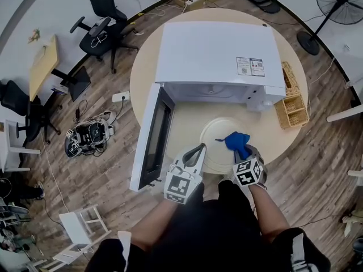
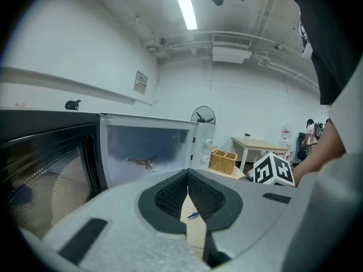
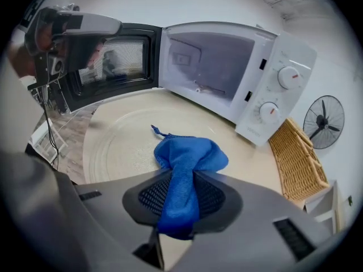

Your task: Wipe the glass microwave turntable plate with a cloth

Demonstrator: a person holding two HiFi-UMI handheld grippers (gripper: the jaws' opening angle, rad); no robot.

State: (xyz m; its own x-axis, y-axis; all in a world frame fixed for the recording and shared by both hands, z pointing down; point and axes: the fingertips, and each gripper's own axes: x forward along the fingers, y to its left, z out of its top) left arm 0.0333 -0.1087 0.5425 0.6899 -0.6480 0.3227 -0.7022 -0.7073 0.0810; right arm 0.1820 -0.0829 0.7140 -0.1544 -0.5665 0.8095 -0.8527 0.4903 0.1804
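Showing the wiping stage, the head view has the glass turntable plate lying flat on the round table, outside and just in front of the white microwave. The microwave's door stands swung open to the left.

The right gripper reaches over the plate's right part. In the right gripper view its jaws are closed on a blue cloth. The cloth is pinched at its middle, and its bunched free end rests on the plate.

The left gripper points at the plate's near-left rim. In the left gripper view its jaws meet at the tips, and only a thin wedge of pale surface shows behind them. Whether the glass rim is caught between them cannot be made out, since the gripper's body hides the plate there.

A wicker basket sits on the table just right of the microwave. The right gripper view shows the empty oven cavity and the two control knobs beyond the plate.
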